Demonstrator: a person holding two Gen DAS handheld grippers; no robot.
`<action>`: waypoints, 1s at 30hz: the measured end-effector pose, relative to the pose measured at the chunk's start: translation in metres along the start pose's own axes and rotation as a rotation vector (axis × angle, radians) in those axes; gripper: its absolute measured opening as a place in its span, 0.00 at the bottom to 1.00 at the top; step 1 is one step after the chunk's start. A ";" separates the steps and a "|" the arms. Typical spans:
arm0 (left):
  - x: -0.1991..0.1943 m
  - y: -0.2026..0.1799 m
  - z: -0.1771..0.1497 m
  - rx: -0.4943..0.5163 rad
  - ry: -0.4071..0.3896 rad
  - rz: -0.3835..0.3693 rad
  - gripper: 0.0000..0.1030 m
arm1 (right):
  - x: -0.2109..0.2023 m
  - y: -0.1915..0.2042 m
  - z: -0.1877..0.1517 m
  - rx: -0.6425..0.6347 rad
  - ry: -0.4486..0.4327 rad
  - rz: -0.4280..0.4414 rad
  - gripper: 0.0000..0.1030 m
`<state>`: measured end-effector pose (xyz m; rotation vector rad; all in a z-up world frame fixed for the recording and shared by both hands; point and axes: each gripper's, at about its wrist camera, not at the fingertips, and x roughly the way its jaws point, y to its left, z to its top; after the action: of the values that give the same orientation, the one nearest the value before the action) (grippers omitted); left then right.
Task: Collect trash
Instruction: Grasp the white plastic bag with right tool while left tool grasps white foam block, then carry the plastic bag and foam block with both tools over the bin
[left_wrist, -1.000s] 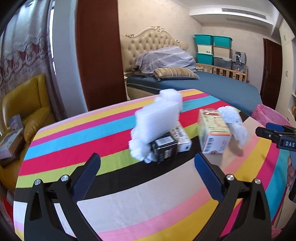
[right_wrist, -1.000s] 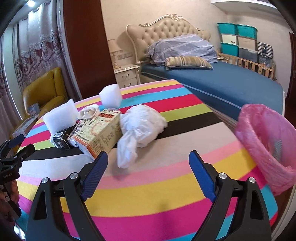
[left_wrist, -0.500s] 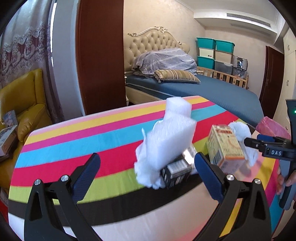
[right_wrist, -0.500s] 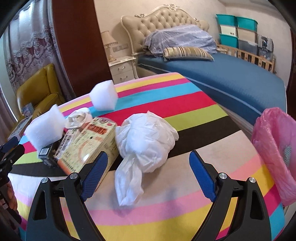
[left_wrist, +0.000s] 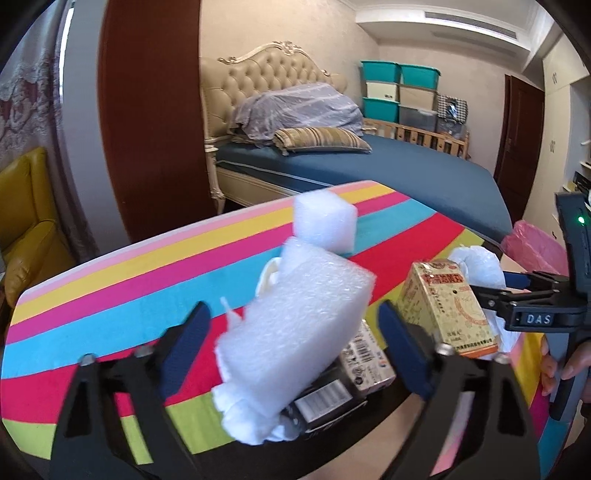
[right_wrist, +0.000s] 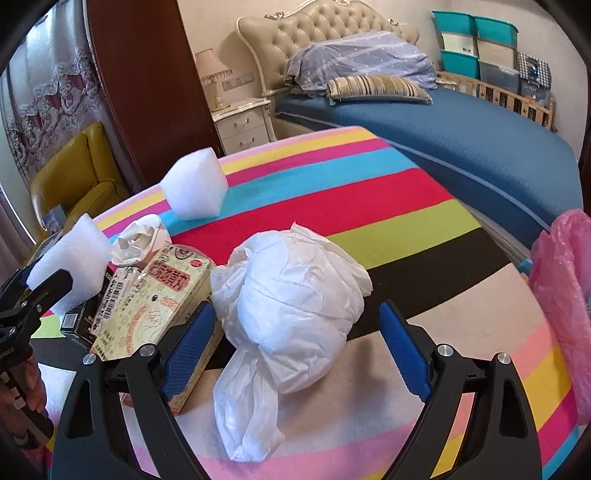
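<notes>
The left gripper (left_wrist: 291, 339) is spread wide, its fingers flanking a white foam block (left_wrist: 295, 347) that leans on small boxes (left_wrist: 343, 380). The right gripper (right_wrist: 295, 347) is likewise released, with a tied white plastic bag (right_wrist: 291, 295) between its fingers. A beige carton (right_wrist: 155, 302) touches its left finger; the pink-lined bin (right_wrist: 565, 295) stands to its right.

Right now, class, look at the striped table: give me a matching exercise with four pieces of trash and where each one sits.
Things:
1. foam slab
2. white plastic bag
3. foam cube
4. yellow carton

Places:
A. alone on the cyan stripe
B. between the open right gripper fingers
C. on the black box
D. left of the bag

Pairs: 1-C, 2-B, 3-A, 4-D
</notes>
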<state>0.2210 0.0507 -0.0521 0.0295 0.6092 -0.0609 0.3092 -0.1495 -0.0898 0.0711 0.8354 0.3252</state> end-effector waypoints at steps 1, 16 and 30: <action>0.001 -0.001 -0.001 0.003 0.005 -0.004 0.62 | 0.001 0.000 0.000 0.002 0.003 0.005 0.81; -0.054 -0.019 -0.021 -0.003 -0.075 -0.008 0.36 | -0.056 0.010 -0.033 -0.081 -0.101 0.000 0.36; -0.092 -0.053 -0.050 0.001 -0.074 -0.032 0.36 | -0.115 0.006 -0.076 -0.102 -0.138 0.012 0.36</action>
<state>0.1134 0.0049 -0.0413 0.0180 0.5358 -0.0925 0.1795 -0.1843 -0.0573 0.0034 0.6806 0.3695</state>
